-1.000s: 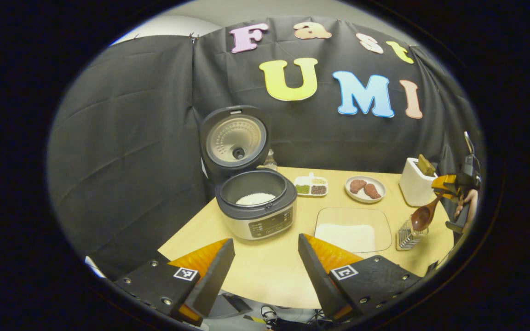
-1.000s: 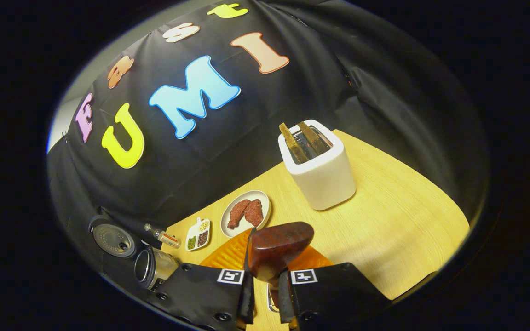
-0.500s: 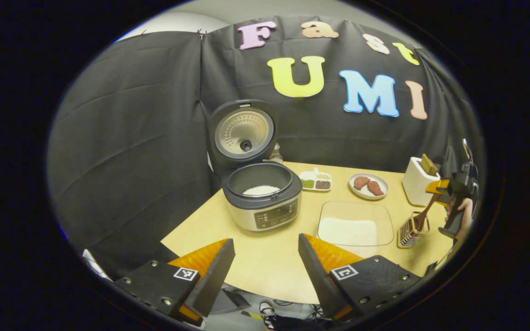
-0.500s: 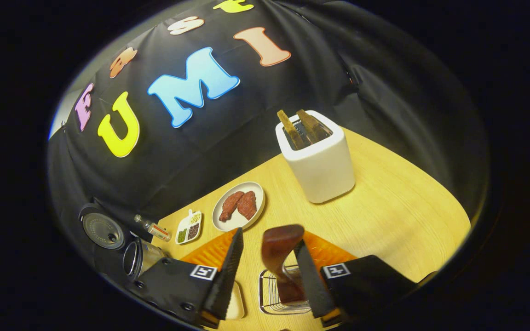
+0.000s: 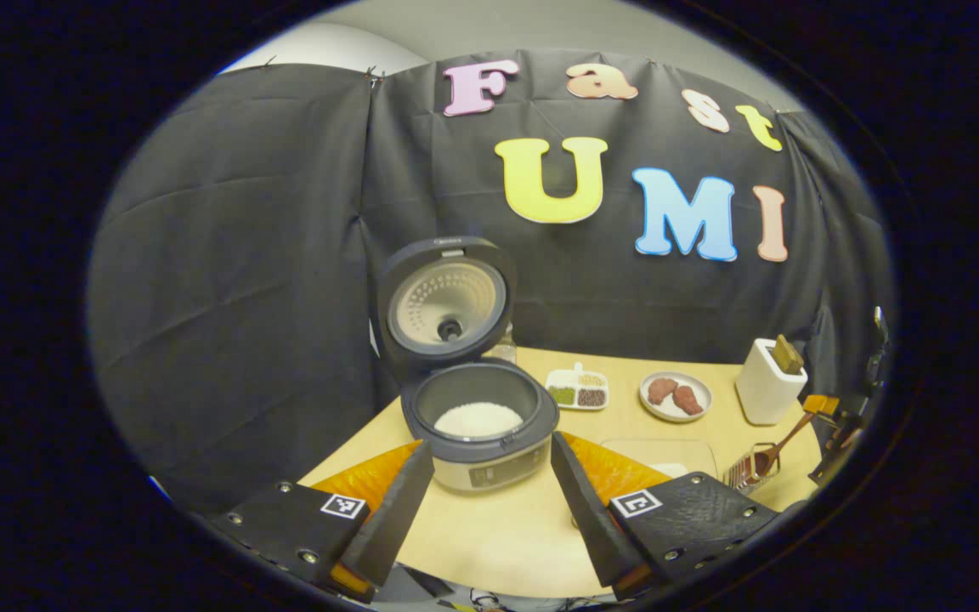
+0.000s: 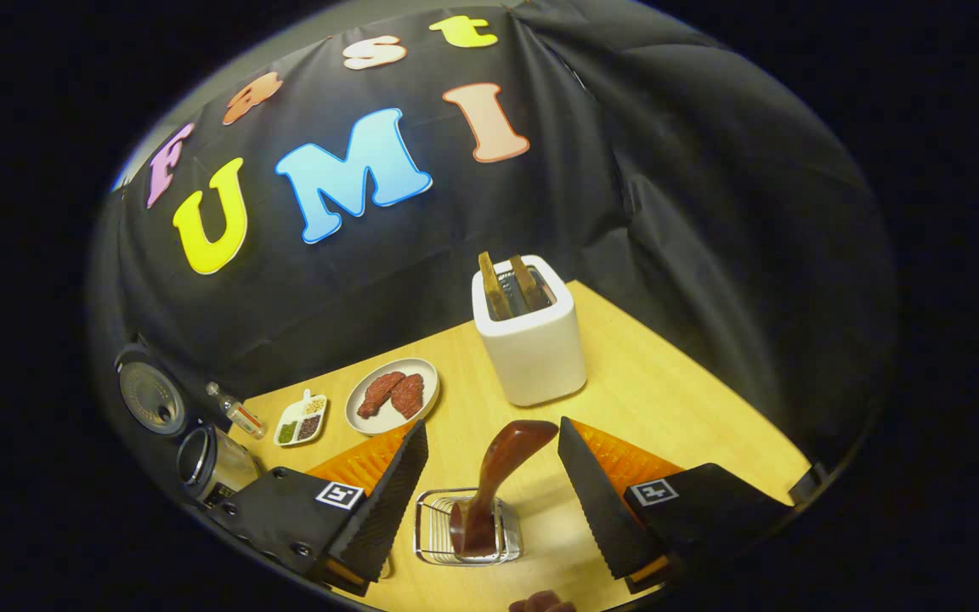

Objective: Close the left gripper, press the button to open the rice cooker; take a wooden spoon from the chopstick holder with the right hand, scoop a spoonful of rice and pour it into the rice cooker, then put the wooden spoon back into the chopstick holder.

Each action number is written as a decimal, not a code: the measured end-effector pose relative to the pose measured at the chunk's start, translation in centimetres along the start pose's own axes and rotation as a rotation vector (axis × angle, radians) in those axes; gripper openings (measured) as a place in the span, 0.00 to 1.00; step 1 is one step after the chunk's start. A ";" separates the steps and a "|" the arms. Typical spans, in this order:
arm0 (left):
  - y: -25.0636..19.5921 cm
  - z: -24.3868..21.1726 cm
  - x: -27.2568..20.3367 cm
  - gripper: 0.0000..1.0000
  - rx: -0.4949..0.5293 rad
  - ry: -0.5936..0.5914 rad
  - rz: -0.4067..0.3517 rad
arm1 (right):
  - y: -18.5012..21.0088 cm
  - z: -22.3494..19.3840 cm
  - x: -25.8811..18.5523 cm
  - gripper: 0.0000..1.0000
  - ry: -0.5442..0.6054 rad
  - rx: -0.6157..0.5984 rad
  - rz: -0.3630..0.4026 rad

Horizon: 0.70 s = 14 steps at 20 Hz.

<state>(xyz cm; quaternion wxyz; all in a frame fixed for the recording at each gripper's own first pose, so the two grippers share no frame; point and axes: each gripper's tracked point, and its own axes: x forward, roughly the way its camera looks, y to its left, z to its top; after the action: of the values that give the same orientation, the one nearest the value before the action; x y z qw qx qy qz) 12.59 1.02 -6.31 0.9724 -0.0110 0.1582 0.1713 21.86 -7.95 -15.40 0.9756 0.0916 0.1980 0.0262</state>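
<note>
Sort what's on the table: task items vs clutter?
Task items:
rice cooker, lid up, rice inside
wooden spoon, standing in the wire holder
rice tray
right gripper, jaws open around the spoon, not touching

Clutter:
toaster
plate of meat
divided dish of beans
small bottle

Rice cooker point(image 5: 479, 425) open, rice inside; wooden spoon point(image 6: 494, 480) apparently leaning in wire holder point(image 6: 466, 527).

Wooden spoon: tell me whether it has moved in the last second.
Yes. Earlier it was clamped in the right claw, above the table. Now it stands bowl-down in the wire chopstick holder before the toaster, and that claw's fingers are spread clear of it.
</note>
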 end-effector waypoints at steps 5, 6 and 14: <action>3.6 8.3 5.1 0.89 -0.038 -0.110 -0.043 | 1.5 3.5 -3.5 0.98 -0.123 -0.144 -0.036; 4.2 10.0 6.2 0.89 -0.059 -0.133 -0.060 | 2.2 3.9 -4.2 0.98 -0.140 -0.164 -0.040; 8.7 18.8 18.0 0.88 -0.167 -0.161 -0.192 | 7.6 3.8 -10.2 0.98 -0.224 -0.208 -0.108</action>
<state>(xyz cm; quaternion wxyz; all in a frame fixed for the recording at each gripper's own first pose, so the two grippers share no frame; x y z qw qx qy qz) 31.43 16.55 6.21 0.9895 -0.0932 0.0629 0.0906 13.88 -2.04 -6.66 0.9958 -0.0182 0.0888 -0.0162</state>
